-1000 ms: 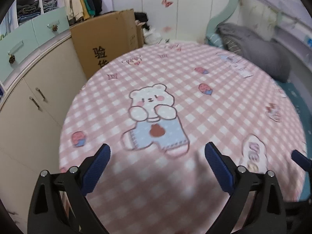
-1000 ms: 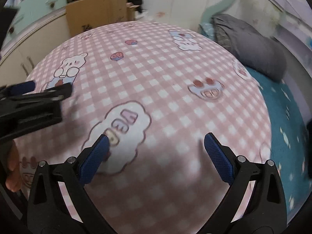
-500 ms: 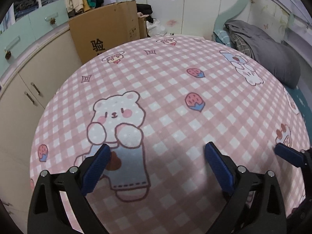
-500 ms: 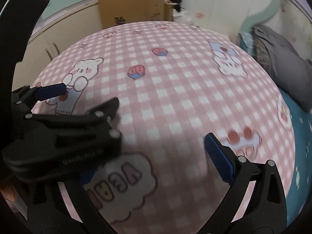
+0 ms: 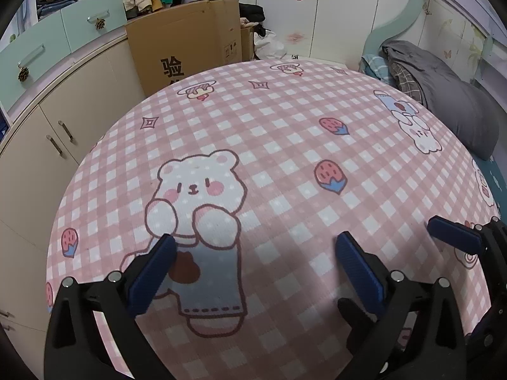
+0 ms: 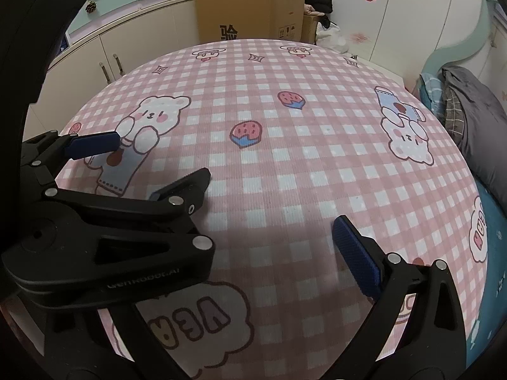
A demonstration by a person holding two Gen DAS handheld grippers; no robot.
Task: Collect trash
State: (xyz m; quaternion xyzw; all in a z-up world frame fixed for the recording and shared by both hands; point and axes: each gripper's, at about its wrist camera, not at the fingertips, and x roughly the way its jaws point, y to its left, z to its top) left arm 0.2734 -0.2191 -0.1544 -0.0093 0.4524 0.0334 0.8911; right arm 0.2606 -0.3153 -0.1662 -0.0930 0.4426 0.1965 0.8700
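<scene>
Far left: cream cupboards (image 5: 47, 133) w/ mint drawers (image 5: 63, 31) above, pinecone knobs; clothes hang behind. Next, a cardboard box (image 5: 187, 47) stands past the far edge of the pink checked tablecloth (image 5: 285, 126), touching or just behind it, can't tell which. Cloth fills most of both views, printed w/ a bear (image 5: 196, 190), strawberries, a 2nd bear (image 5: 412, 126) further right. Left gripper (image 5: 253, 262) hangs low over the cloth, blue pads spread wide, nothing btwn them, bear print under its left finger. In the right wrist view the left gripper (image 6: 139, 164) sits at the left, fingers apart, empty. Right gripper (image 6: 240, 253): only its right blue pad (image 6: 355, 253) shows clearly, the other finger is hidden behind the left tool; wide gap, so spread apart, holding nothing. Its tip also shows at the right edge of the left view. Trash: none seen on the cloth in either view. Far right: grey bedding (image 5: 443, 95) heaped on a bed w/ teal sheet (image 6: 494, 221), mint headboard behind.
</scene>
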